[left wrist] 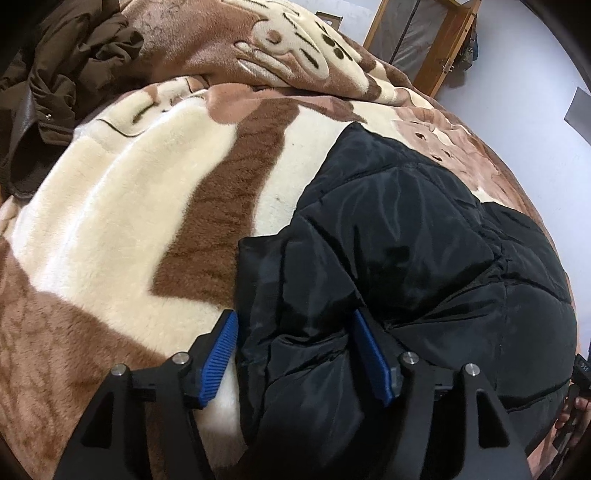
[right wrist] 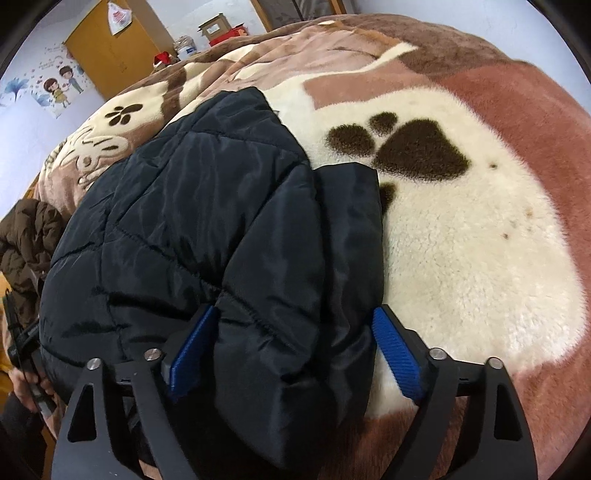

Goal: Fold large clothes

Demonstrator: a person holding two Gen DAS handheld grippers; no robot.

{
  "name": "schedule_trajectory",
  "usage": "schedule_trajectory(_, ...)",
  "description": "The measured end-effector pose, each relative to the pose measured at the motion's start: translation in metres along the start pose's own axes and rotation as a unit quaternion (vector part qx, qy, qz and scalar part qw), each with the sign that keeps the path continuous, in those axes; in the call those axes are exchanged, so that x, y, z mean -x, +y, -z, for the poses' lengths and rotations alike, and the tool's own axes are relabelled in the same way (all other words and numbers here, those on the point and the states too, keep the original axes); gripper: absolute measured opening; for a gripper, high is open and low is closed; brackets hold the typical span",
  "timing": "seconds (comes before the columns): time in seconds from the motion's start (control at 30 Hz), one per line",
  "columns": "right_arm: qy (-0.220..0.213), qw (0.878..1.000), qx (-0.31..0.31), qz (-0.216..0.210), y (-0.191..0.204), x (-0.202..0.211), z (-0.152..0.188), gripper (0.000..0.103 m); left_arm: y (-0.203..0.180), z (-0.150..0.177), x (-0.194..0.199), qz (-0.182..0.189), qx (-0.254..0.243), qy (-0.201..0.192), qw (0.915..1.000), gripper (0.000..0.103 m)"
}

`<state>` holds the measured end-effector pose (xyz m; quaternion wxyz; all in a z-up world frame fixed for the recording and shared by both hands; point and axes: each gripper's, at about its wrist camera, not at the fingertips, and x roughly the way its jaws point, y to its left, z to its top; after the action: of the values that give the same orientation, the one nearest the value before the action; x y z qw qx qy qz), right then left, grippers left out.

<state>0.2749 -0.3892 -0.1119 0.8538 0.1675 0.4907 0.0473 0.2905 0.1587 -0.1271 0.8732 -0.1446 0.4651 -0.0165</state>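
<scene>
A black quilted puffer jacket (left wrist: 406,236) lies folded on a plush brown-and-cream blanket (left wrist: 122,206). It also shows in the right wrist view (right wrist: 192,221). My left gripper (left wrist: 295,350) is open, its blue pads (left wrist: 221,354) standing on either side of the jacket's near left edge. My right gripper (right wrist: 295,354) is open too, its blue pads (right wrist: 397,354) straddling the jacket's near right edge. The fabric bulges between both pairs of jaws without being pinched.
A brown coat (left wrist: 62,74) lies crumpled at the bed's far left and shows in the right wrist view (right wrist: 26,243). A wooden frame (left wrist: 436,44) leans on the wall. A yellow door (right wrist: 110,48) and boxes (right wrist: 218,26) stand beyond the bed.
</scene>
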Motion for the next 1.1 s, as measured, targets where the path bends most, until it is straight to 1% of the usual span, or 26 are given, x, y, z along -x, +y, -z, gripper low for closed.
schedule_trajectory(0.13,0.005,1.0,-0.016,-0.023,-0.003,-0.011,-0.007,0.089,0.001,-0.007,-0.012,0.013,0.008,0.008,0.9998,0.075)
schedule_trajectory(0.27,0.012,0.999,-0.017,-0.036,-0.003,-0.015,-0.009,0.088,0.014,-0.006,-0.022,0.057,0.041,0.021,0.9973,0.078)
schedule_trajectory(0.3,0.014,0.999,-0.018,-0.041,-0.004,-0.014,-0.008,0.087,0.017,-0.004,-0.021,0.067,0.051,0.022,0.9962,0.078)
schedule_trajectory(0.37,0.017,0.998,-0.017,-0.053,-0.004,-0.012,-0.005,0.077,0.02,0.005,-0.019,0.076,0.06,0.021,0.9951,0.078)
schedule_trajectory(0.43,0.021,0.998,-0.007,-0.06,-0.003,-0.009,-0.001,0.072,0.02,0.013,-0.016,0.082,0.06,0.021,0.9946,0.078)
schedule_trajectory(0.53,0.027,0.997,-0.011,-0.073,-0.005,-0.014,-0.003,0.07,0.025,0.017,-0.02,0.103,0.077,0.027,0.9913,0.077)
schedule_trajectory(0.6,0.033,0.996,-0.015,-0.079,-0.006,-0.021,-0.008,0.07,0.021,0.01,-0.027,0.107,0.076,0.034,0.9908,0.077)
schedule_trajectory(0.7,0.038,0.995,-0.022,-0.087,-0.006,-0.028,-0.013,0.07,0.011,-0.001,-0.036,0.099,0.059,0.042,0.9924,0.077)
schedule_trajectory(0.73,0.039,0.995,-0.024,-0.09,-0.007,-0.03,-0.014,0.069,0.008,-0.003,-0.038,0.095,0.055,0.044,0.993,0.077)
schedule_trajectory(0.77,0.039,0.995,-0.023,-0.092,-0.007,-0.029,-0.013,0.065,0.005,-0.004,-0.038,0.091,0.049,0.046,0.9936,0.077)
schedule_trajectory(0.8,0.036,0.994,-0.025,-0.096,-0.006,-0.026,-0.013,0.062,0.003,-0.004,-0.037,0.089,0.045,0.044,0.994,0.074)
schedule_trajectory(0.83,0.034,0.995,-0.024,-0.096,-0.004,-0.023,-0.012,0.054,0.0,-0.003,-0.034,0.088,0.041,0.041,0.9944,0.068)
schedule_trajectory(0.87,0.031,0.995,-0.019,-0.092,0.0,-0.019,-0.011,0.047,-0.002,-0.002,-0.031,0.086,0.035,0.036,0.995,0.064)
schedule_trajectory(0.9,0.029,0.996,-0.013,-0.087,0.004,-0.015,-0.011,0.045,-0.005,-0.001,-0.027,0.079,0.026,0.031,0.996,0.057)
schedule_trajectory(0.93,0.027,0.996,-0.009,-0.082,0.007,-0.011,-0.011,0.04,-0.009,0.0,-0.023,0.071,0.017,0.028,0.9969,0.049)
schedule_trajectory(0.97,0.026,0.997,-0.007,-0.079,0.01,-0.009,-0.011,0.036,-0.013,-0.001,-0.018,0.062,0.008,0.026,0.9977,0.045)
schedule_trajectory(1.03,0.018,0.997,0.001,-0.07,0.016,0.003,-0.012,0.031,-0.02,-0.003,-0.006,0.046,-0.006,0.019,0.9988,0.034)
schedule_trajectory(1.1,0.007,0.998,0.009,-0.065,0.024,0.018,-0.012,0.027,-0.024,-0.005,0.011,0.042,-0.013,0.005,0.999,0.03)
